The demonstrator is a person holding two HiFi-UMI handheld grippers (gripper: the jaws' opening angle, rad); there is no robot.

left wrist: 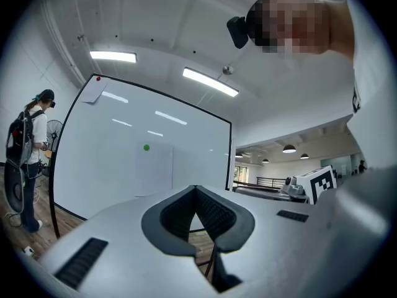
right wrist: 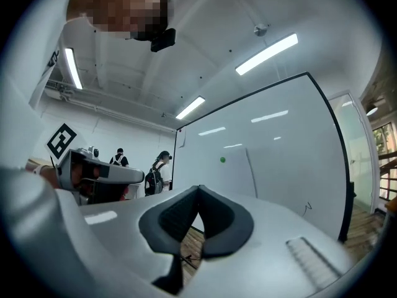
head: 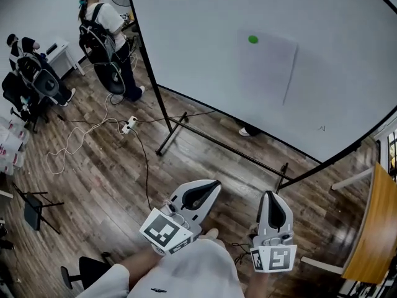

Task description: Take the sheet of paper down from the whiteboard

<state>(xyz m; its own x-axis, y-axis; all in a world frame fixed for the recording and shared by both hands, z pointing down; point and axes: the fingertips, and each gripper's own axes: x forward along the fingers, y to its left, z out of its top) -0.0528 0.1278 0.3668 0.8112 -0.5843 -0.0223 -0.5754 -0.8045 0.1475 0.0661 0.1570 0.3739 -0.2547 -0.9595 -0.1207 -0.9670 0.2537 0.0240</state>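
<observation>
Left hand-held gripper (head: 213, 185) and right hand-held gripper (head: 271, 195): jaws of both together, gripping nothing, well apart from the whiteboard (head: 198, 36). The sheet of paper (head: 267, 70) hangs there under a green magnet (head: 252, 40); its left edge is faint.

The sheet of paper (head: 268, 70) is white, plain and rectangular. It hangs flat and upright on the whiteboard (head: 198, 48), right of the board's middle in the head view. A small round green magnet (head: 252, 40) pins it near its top left corner. A thin dark line runs along its right edge. The whiteboard is large and black-framed, and stands on a black stand (head: 169, 135).
</observation>
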